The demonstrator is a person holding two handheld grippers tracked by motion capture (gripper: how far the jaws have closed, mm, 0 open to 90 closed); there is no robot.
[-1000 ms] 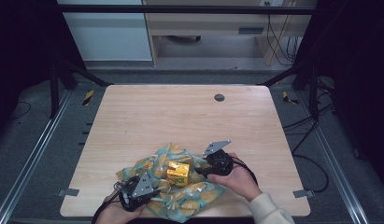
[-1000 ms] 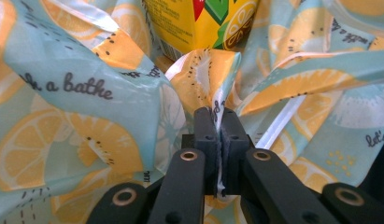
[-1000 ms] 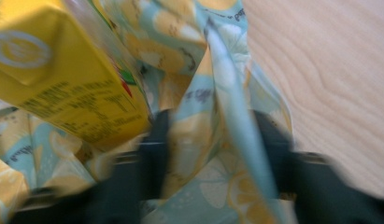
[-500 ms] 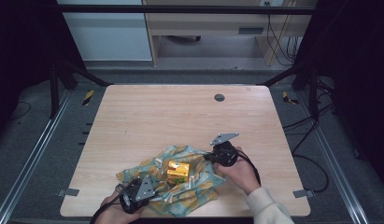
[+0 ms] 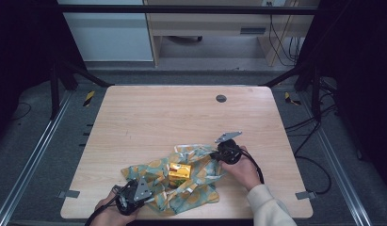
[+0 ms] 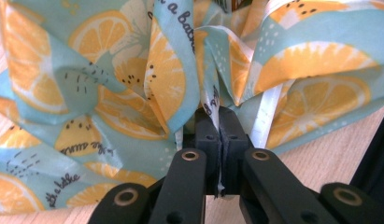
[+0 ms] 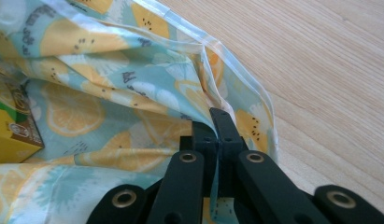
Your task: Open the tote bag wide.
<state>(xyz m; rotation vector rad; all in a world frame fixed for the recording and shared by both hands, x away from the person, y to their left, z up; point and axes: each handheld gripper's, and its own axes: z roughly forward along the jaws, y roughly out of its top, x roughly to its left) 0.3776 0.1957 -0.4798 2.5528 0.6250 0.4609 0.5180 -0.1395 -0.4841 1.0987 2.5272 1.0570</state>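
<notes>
A teal cloth [image 5: 200, 188] printed with orange slices lies crumpled near the table's front edge, and a yellow box [image 5: 180, 170] sits on its middle. My left gripper [image 5: 151, 189] is at the cloth's near left corner, shut on a fold of the fabric [image 6: 110, 93], as the left gripper [image 6: 218, 126] shows up close. My right gripper [image 5: 213, 154] is at the cloth's far right corner. The right gripper [image 7: 216, 125] is shut on the hemmed edge of the cloth [image 7: 110, 93]. The box [image 7: 7, 140] lies to its left on the fabric.
The wooden table [image 5: 158, 117] has a round dark grommet [image 5: 221, 98] near its far edge. My left hand is at the table's front edge. Cables [image 5: 318, 165] trail over the floor to the right of the table.
My right gripper has moved right and farther up the table with its cloth corner. My left gripper has drawn back toward the front edge. The cloth is stretched out between them.
</notes>
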